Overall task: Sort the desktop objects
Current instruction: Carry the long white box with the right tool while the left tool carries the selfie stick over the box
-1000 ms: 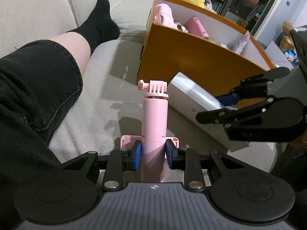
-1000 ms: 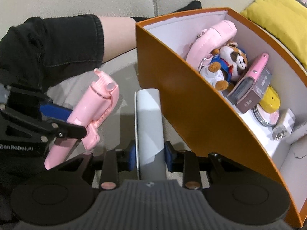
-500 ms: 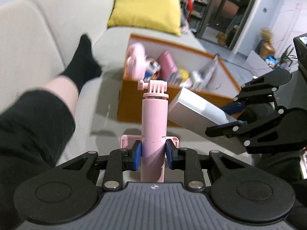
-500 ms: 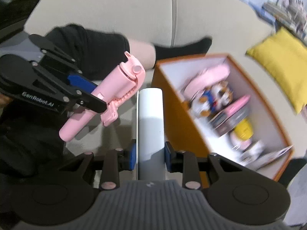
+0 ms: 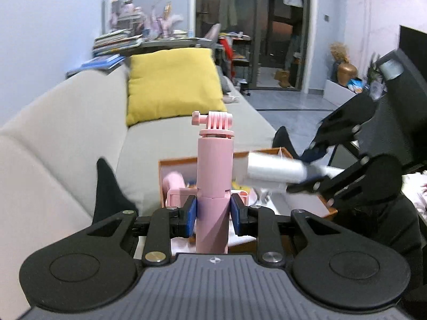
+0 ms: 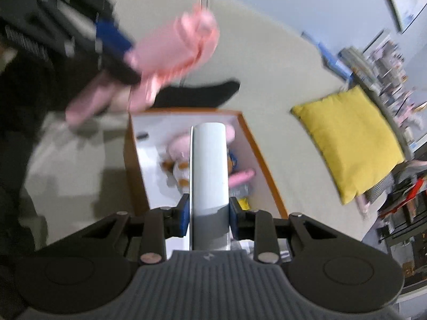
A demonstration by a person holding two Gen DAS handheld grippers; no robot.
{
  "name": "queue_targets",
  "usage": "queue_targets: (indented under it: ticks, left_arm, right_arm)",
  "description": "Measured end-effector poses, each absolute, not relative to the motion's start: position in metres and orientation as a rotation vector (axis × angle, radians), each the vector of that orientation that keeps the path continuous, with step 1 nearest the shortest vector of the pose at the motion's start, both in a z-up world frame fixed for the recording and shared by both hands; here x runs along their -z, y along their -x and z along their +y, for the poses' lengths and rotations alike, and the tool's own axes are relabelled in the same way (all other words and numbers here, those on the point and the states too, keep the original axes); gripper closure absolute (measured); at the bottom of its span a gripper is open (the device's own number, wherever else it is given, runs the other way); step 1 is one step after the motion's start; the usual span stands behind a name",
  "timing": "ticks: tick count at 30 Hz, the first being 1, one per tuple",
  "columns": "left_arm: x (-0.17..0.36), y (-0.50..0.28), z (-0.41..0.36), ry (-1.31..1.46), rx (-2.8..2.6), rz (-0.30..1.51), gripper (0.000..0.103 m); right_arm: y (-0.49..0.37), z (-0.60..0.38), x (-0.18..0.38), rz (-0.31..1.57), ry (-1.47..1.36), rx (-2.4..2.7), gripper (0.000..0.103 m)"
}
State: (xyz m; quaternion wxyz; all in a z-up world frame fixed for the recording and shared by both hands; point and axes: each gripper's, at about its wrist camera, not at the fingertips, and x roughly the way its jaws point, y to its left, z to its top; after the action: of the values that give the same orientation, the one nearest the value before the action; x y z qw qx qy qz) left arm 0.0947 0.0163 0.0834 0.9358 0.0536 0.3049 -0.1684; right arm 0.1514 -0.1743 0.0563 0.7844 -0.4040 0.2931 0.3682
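My left gripper [image 5: 213, 217] is shut on a pink selfie stick [image 5: 214, 170], held upright in the air above the sofa. It also shows blurred in the right wrist view [image 6: 170, 50]. My right gripper [image 6: 209, 213] is shut on a white-grey rounded box [image 6: 210, 165], held above the orange box [image 6: 267, 165]. The white-grey box also shows in the left wrist view [image 5: 272, 172]. The orange box [image 5: 173, 163] holds a pink item, a plush toy [image 6: 181, 168] and other small things.
A beige sofa [image 5: 80, 122] with a yellow cushion [image 5: 173, 82] fills the left. A person's leg in a black sock [image 6: 202, 94] lies beside the orange box. Cluttered shelves and a doorway stand at the far end of the room.
Both grippers have risen and tilted up with their objects. The orange box now sits lower and smaller in both views, and the room beyond the sofa has come into sight.
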Motion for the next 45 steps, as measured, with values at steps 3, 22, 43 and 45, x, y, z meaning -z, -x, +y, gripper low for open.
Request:
queue_targets:
  ticks: [3, 22, 43, 45]
  left_arm:
    - [-0.089, -0.117, 0.008, -0.145, 0.376, 0.641, 0.073]
    - [-0.059, -0.198, -0.012, -0.178, 0.486, 0.746, 0.072]
    - [-0.037, -0.207, -0.025, -0.230, 0.585, 0.814, 0.072]
    - [-0.035, -0.206, -0.025, -0.249, 0.587, 0.817, 0.072]
  right_arm:
    - [-0.177, -0.176, -0.042, 0.712, 0.892, -0.835, 0.072]
    - [-0.275, -0.156, 0.063, 1.189, 0.804, -1.284, 0.072]
    - [-0.289, -0.149, 0.081, 1.219, 0.826, -1.279, 0.060]
    - [-0.288, -0.146, 0.079, 1.209, 0.807, -1.296, 0.064]
